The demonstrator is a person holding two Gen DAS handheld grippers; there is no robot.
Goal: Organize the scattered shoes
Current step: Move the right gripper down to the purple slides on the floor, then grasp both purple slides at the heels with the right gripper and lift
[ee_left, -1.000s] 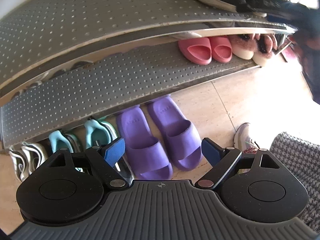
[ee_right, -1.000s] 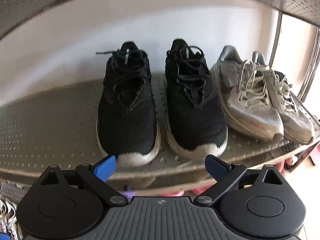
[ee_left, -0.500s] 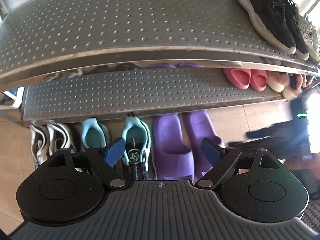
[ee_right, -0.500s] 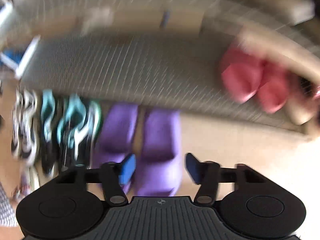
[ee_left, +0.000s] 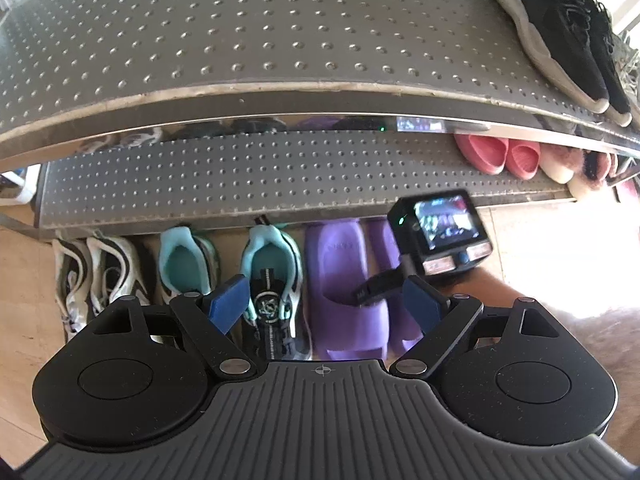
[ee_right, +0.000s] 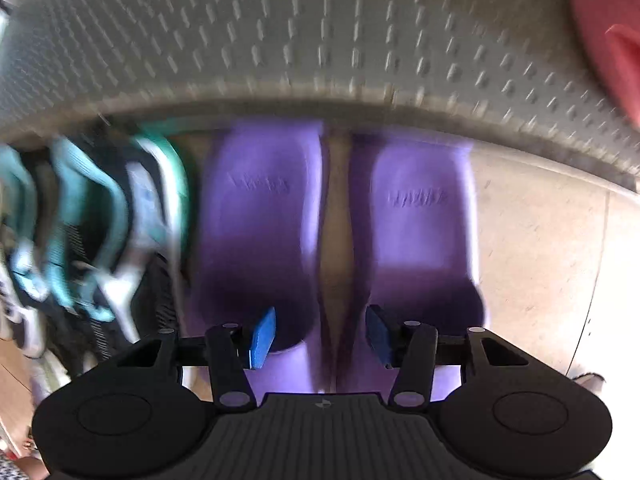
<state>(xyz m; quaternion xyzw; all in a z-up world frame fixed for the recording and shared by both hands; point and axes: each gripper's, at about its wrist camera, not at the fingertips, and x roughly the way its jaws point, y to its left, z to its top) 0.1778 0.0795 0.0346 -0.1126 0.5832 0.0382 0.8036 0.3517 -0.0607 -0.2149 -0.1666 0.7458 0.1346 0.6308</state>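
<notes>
A pair of purple slippers (ee_left: 344,288) lies on the floor under the rack's lowest shelf, heels toward me. My right gripper (ee_right: 320,338) points straight down over the pair. Its jaws are opening, one blue pad above the left slipper (ee_right: 260,200) and the other above the right slipper (ee_right: 420,208). The slippers' inner edges and the gap between them lie below the jaws, and neither pad presses on them. The right gripper's camera unit (ee_left: 440,236) hides part of the right slipper in the left wrist view. My left gripper (ee_left: 324,306) hangs open and empty above teal sneakers (ee_left: 272,276) and the slippers.
A grey studded shoe rack (ee_left: 240,40) fills the upper view. Black sneakers (ee_left: 560,28) sit on its upper shelf, pink slippers (ee_left: 496,152) and fluffy slippers on the lower shelf. White-and-black sneakers (ee_left: 100,272) lie at the far left on the tiled floor (ee_right: 540,240).
My right gripper dropped from the black sneakers on the upper shelf to just over the purple slippers, and its jaws stand narrower. Its camera unit has come into the left wrist view.
</notes>
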